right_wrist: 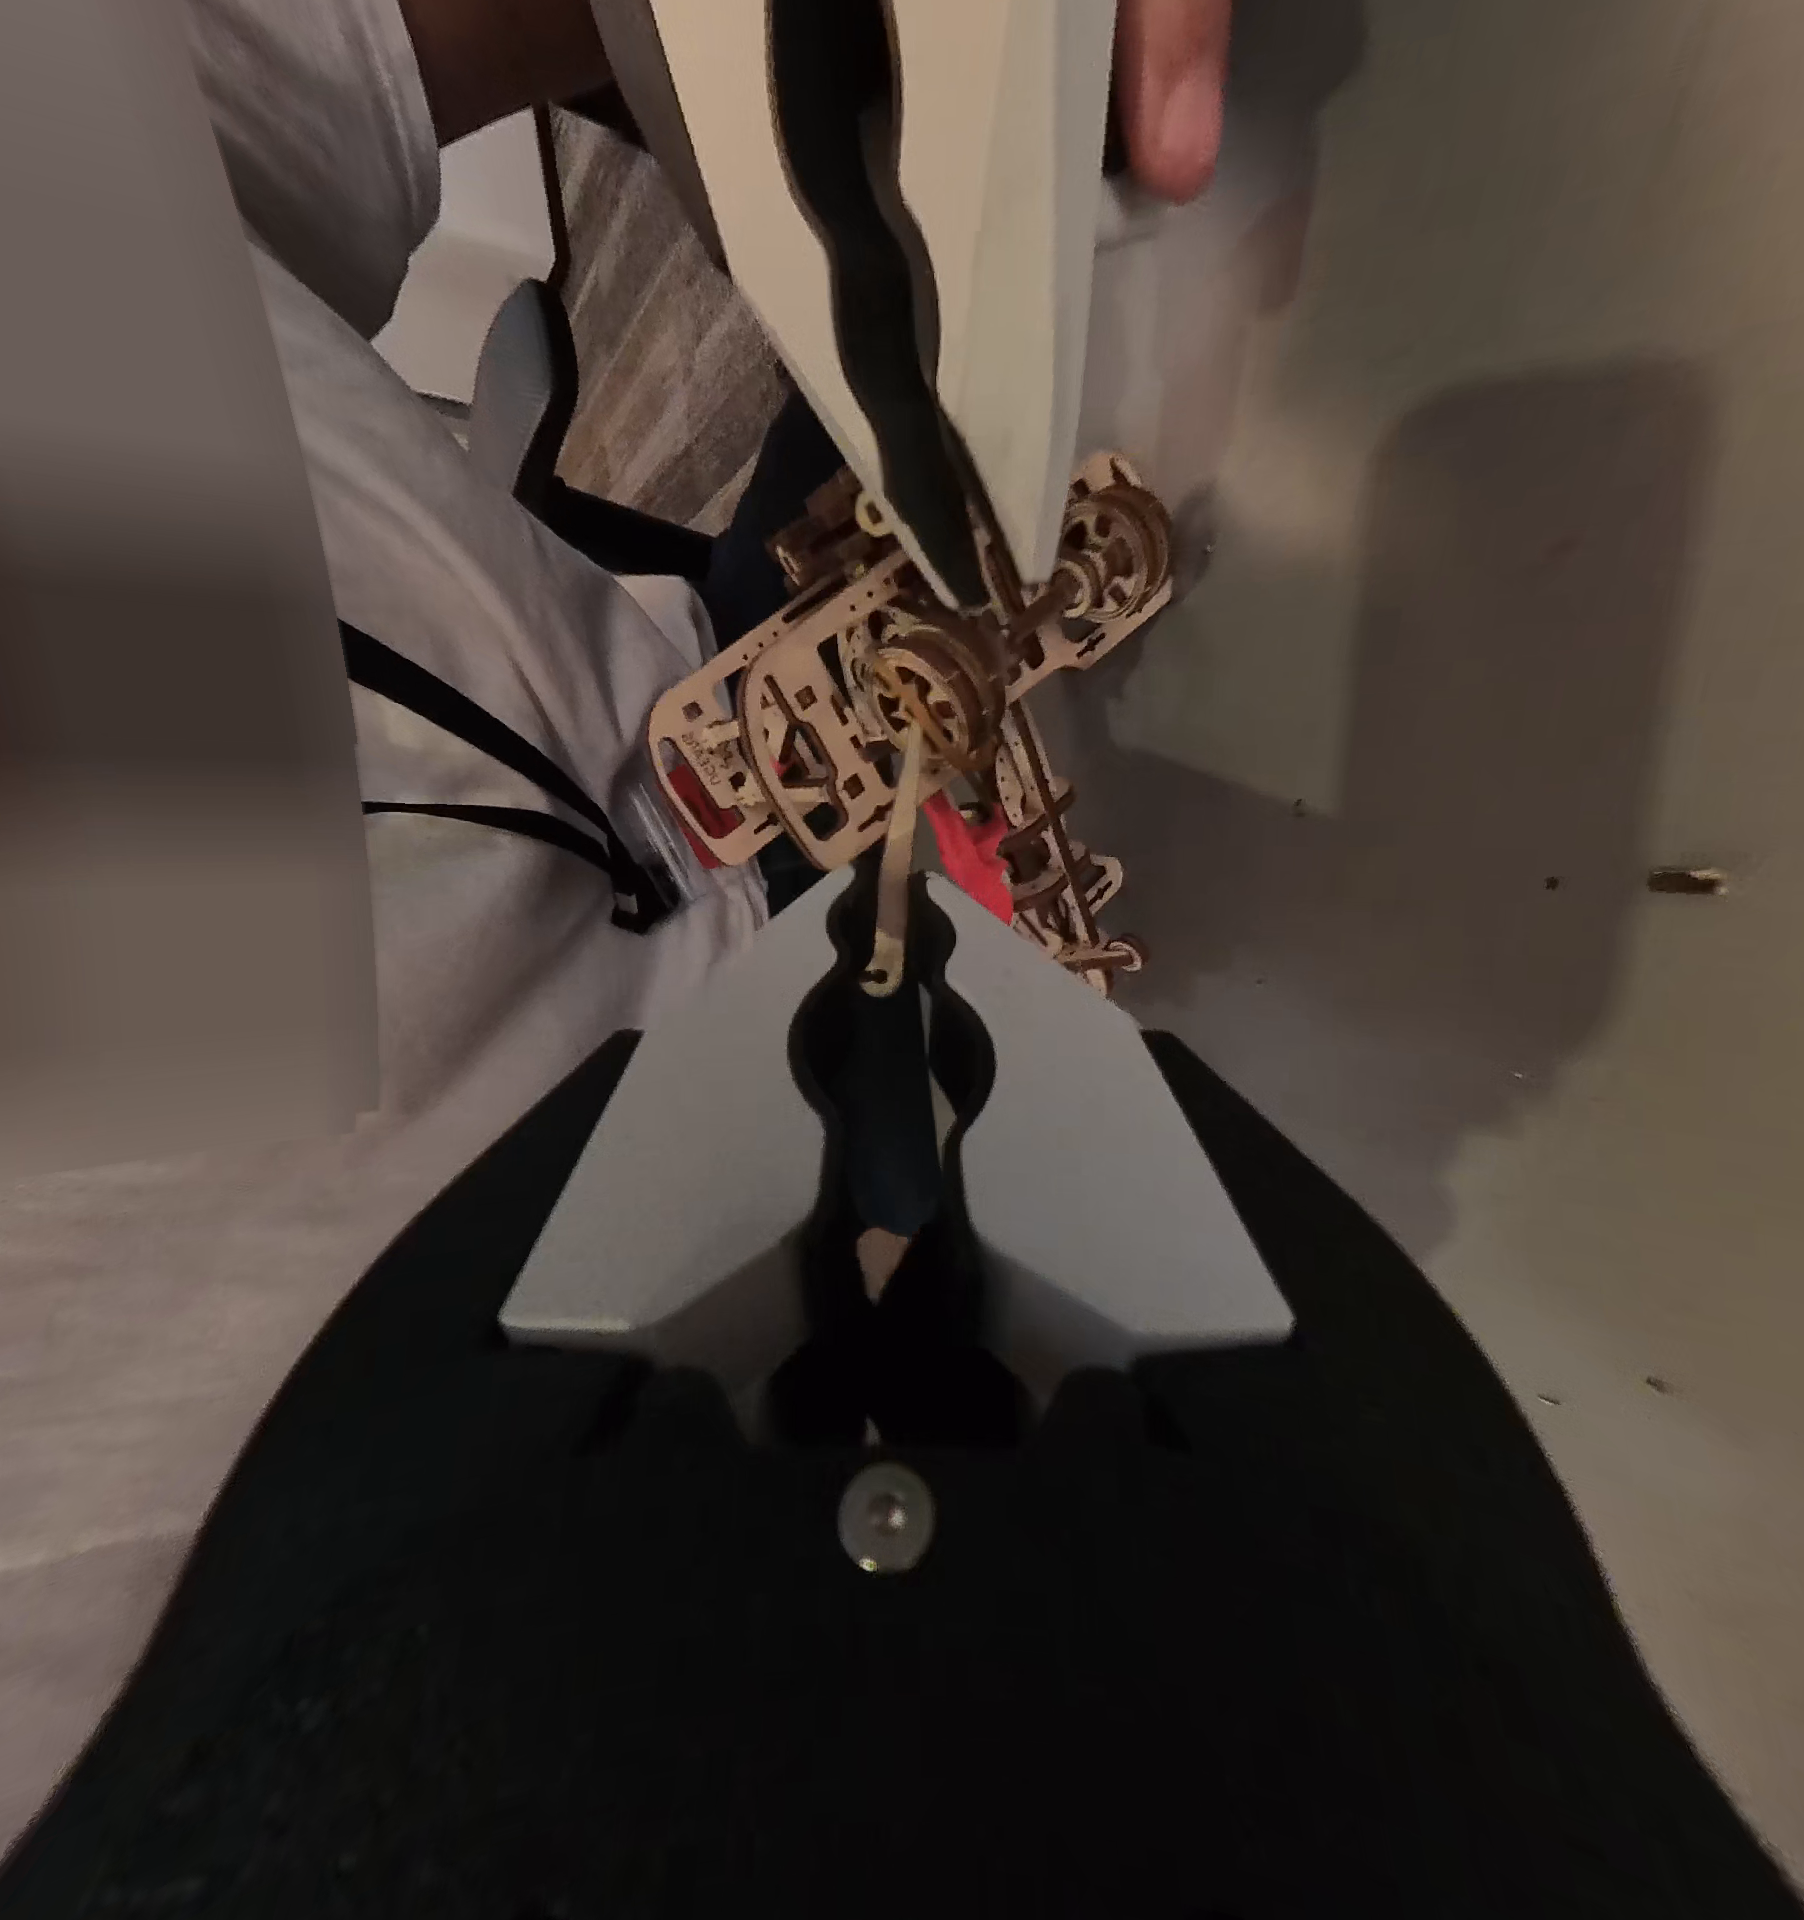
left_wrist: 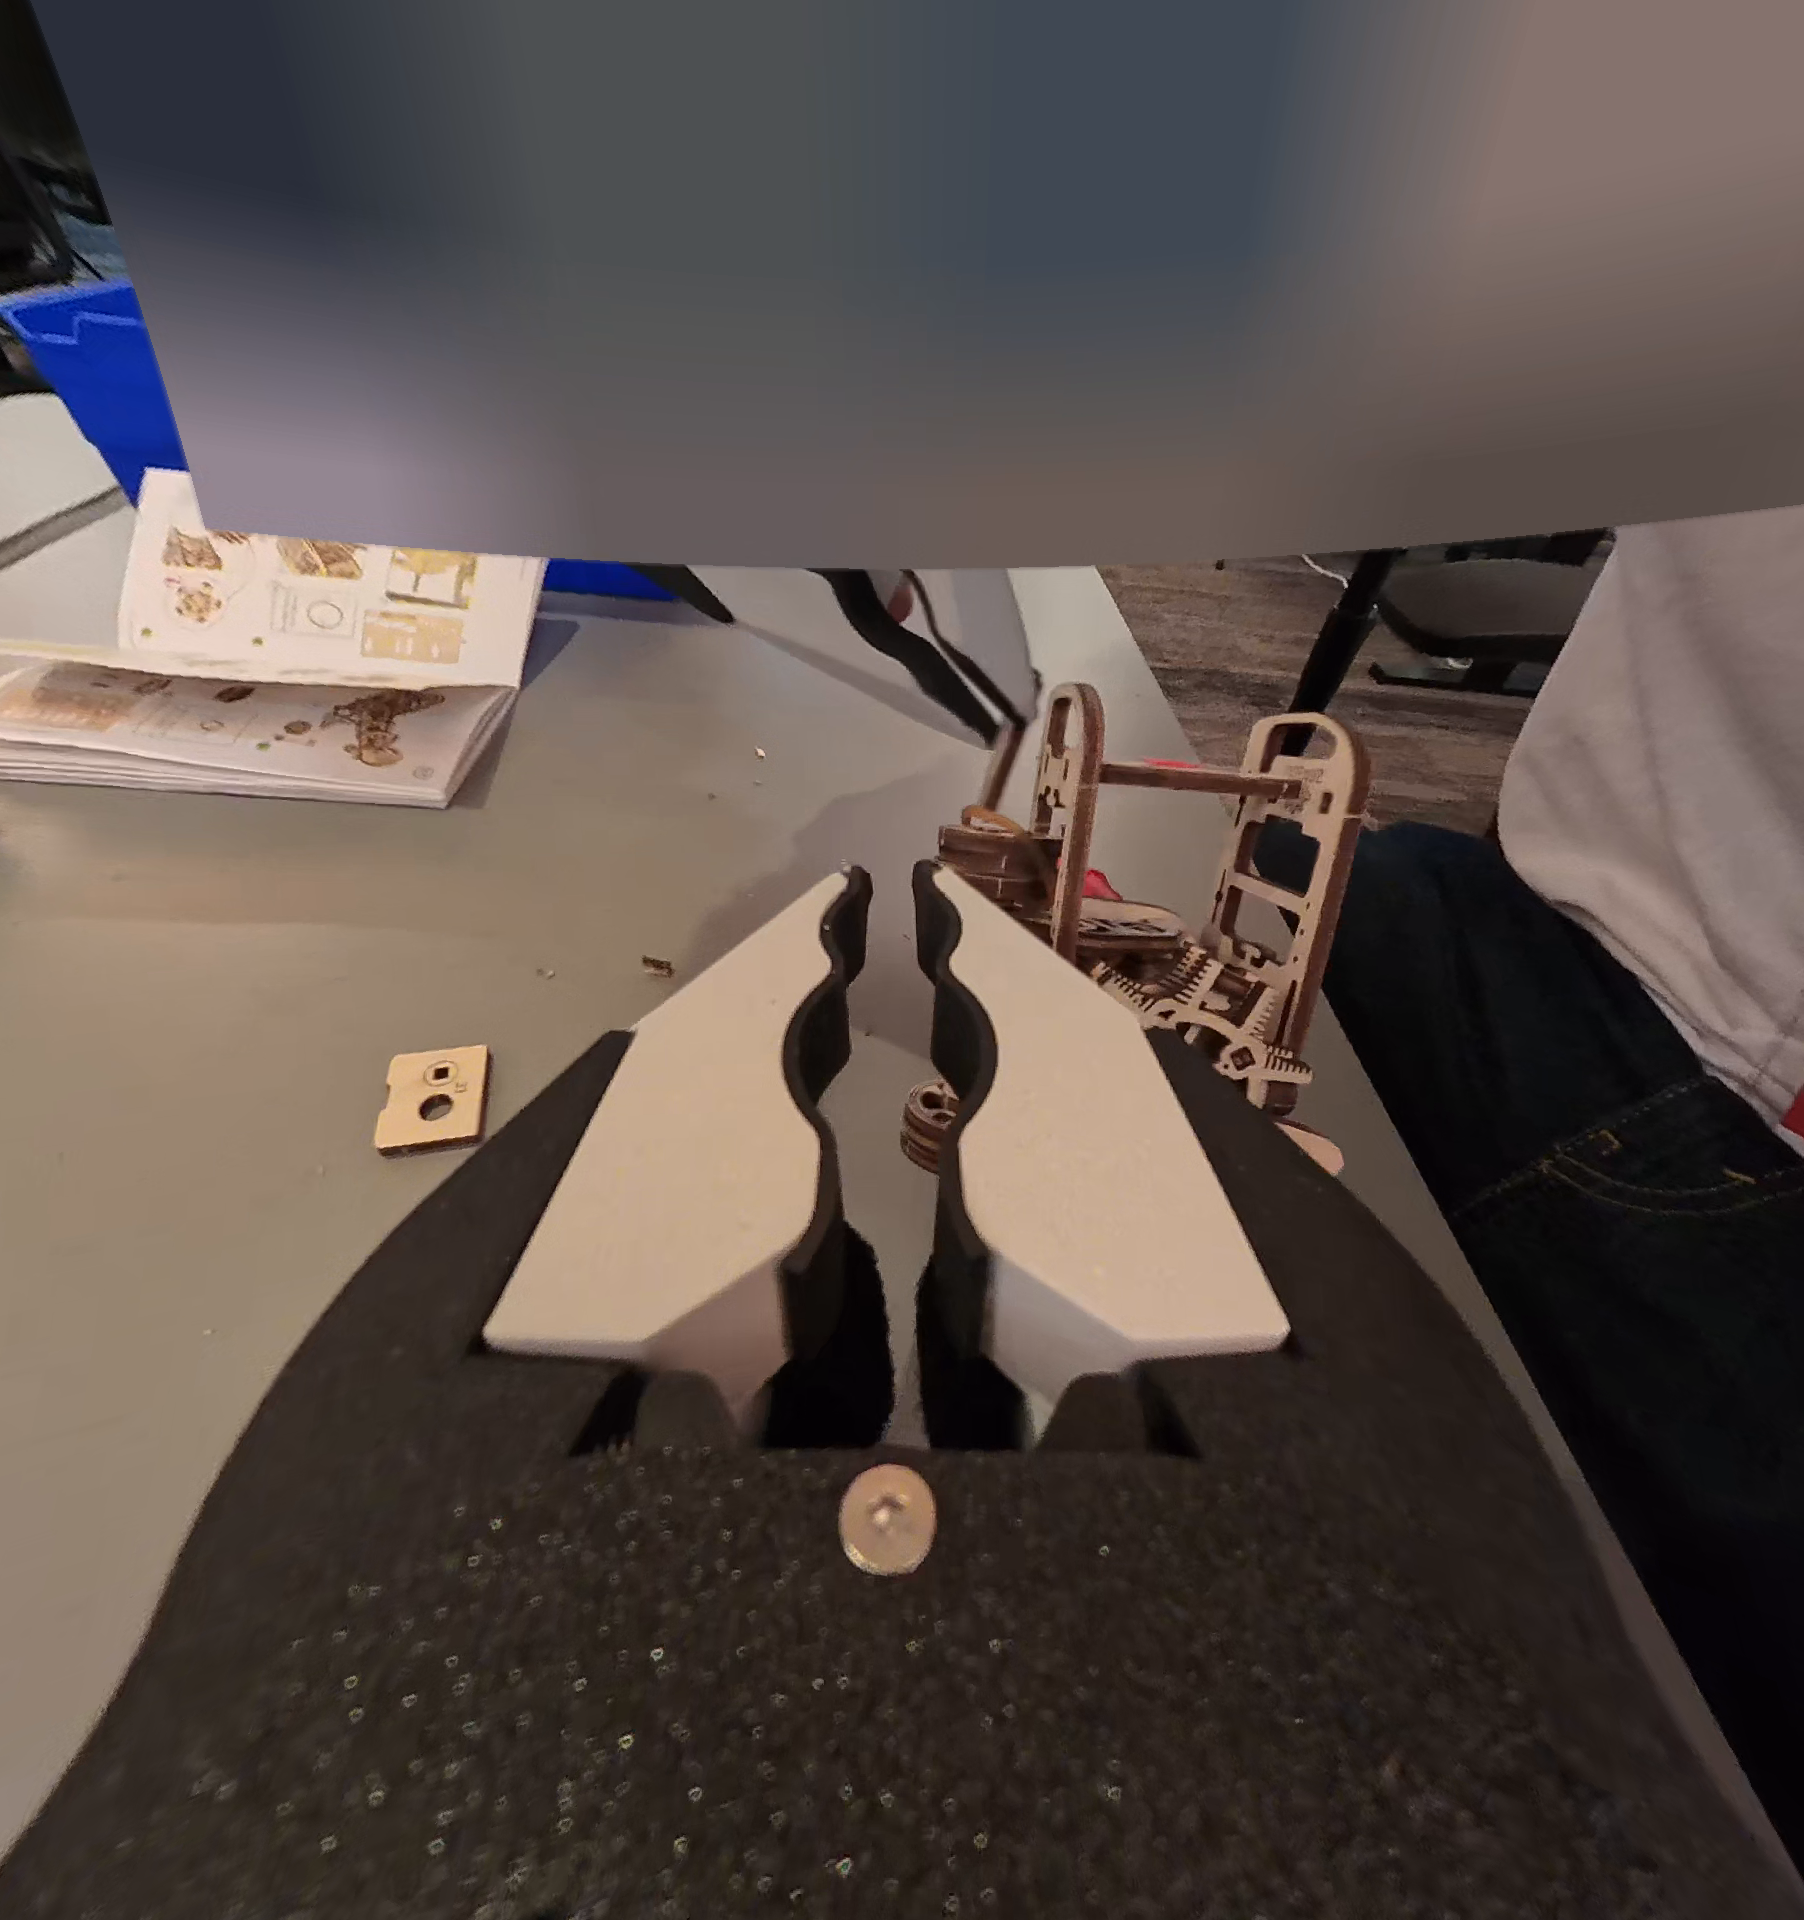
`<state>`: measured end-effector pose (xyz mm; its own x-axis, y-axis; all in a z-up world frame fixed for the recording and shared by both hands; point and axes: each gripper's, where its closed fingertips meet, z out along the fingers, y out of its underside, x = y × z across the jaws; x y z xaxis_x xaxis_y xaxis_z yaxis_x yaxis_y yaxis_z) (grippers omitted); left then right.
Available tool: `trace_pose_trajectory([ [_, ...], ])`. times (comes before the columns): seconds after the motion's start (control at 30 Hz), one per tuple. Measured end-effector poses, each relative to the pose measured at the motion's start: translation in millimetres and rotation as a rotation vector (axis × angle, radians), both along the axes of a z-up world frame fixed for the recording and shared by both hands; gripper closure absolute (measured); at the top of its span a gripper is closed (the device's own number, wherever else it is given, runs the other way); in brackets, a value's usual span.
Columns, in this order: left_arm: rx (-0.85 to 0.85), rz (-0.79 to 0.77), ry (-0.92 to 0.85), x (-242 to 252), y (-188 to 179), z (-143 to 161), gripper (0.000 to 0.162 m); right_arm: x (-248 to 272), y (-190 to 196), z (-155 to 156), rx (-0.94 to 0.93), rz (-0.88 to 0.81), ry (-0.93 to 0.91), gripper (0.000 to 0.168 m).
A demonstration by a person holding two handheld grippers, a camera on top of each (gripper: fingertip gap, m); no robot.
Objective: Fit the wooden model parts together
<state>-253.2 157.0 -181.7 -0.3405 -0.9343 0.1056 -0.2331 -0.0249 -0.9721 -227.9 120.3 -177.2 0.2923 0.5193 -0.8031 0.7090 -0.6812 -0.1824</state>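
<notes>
The wooden model, a frame with gears and two upright loops, stands at the table's right edge. My left gripper is slightly open and empty, its tips just left of the model. A small round wooden stack lies under its fingers. In the right wrist view the model hangs in front of my right gripper, which is shut on a dark blue pencil-like stick. A thin wooden strip runs from the model's wheel down between these fingertips. The left gripper comes from above and touches the model.
A flat wooden plate with holes lies on the grey table, left of the left gripper. An open instruction booklet and a blue bin are at the far left. A person in white shirt and jeans sits at the right.
</notes>
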Motion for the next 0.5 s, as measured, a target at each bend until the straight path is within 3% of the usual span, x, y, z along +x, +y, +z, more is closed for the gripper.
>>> trace_pose_trajectory([
  [0.5, -0.023, -0.025, -0.003, 2.9, -5.5, -2.2, 0.155, 1.5, 9.8, -5.3, 0.065, -0.056, -0.004, 0.164],
])
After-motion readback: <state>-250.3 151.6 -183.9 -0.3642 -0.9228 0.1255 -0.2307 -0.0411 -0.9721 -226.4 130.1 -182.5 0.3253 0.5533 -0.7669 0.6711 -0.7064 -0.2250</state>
